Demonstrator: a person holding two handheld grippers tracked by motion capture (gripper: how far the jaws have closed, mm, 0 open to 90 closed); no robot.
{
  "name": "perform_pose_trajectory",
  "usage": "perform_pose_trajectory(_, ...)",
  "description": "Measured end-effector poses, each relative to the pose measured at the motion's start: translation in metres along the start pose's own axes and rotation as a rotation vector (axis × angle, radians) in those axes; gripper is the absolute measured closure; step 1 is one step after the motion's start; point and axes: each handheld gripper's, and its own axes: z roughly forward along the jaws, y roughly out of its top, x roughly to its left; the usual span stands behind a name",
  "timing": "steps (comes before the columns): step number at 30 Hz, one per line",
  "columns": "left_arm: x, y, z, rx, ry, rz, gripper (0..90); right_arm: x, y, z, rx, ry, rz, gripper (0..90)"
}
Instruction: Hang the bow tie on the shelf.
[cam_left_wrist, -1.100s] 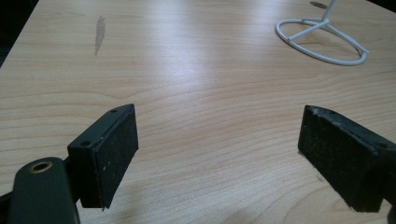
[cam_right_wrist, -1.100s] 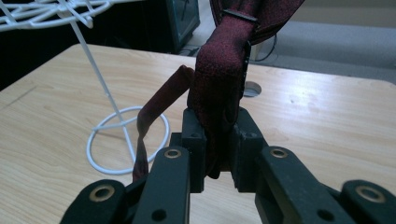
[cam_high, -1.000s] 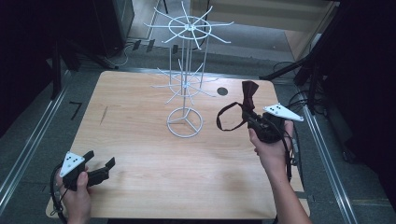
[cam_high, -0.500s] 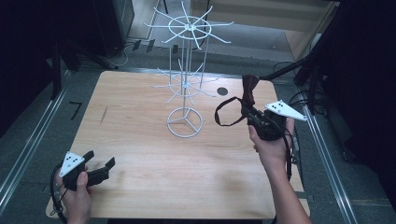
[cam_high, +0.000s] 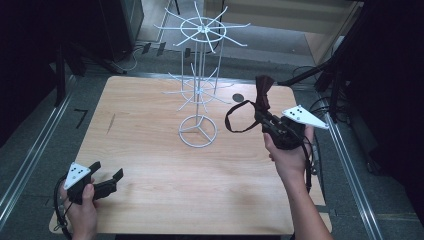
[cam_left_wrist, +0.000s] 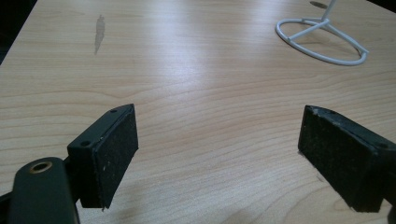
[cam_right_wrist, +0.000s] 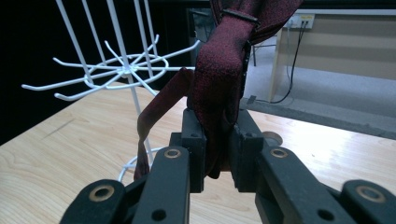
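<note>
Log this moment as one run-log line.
right claw: shut on bow tie, lifted beside wire rack | left claw: open, idle over table

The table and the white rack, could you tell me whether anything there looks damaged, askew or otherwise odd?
Nothing serious stands out. The white wire rack stands upright on the table, and the dark red bow tie is held off the wood in the right gripper. The one blemish is a small dark streak on the wood, left of the rack.
</note>
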Motion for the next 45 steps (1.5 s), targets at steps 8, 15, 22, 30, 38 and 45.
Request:
perform_pose_trajectory(8, 0.000, 0.000, 0.000, 0.000, -0.001, -0.001, 12.8, 0.007, 0.004, 0.002, -0.009, 0.027, -0.009, 79.7)
perform_pose_trajectory(15, 0.000, 0.000, 0.000, 0.000, -0.001, -0.001, 12.8, 0.014, 0.009, 0.006, -0.016, 0.046, -0.022, 79.7)
perform_pose_trajectory(22, 0.000, 0.000, 0.000, -0.001, 0.000, -0.001, 12.8, 0.018, 0.012, 0.012, -0.023, 0.061, -0.011, 79.7)
perform_pose_trajectory(30, 0.001, 0.000, 0.000, 0.002, -0.003, -0.001, 12.9, 0.021, 0.012, 0.021, -0.022, 0.067, -0.006, 79.7)
perform_pose_trajectory(38, 0.001, 0.000, 0.000, 0.001, -0.004, -0.002, 12.9, 0.016, 0.007, 0.037, 0.014, 0.042, 0.006, 79.7)
perform_pose_trajectory(45, 0.001, 0.000, 0.000, 0.002, -0.004, -0.003, 12.9, 0.011, -0.001, 0.054, 0.057, 0.017, 0.020, 79.7)
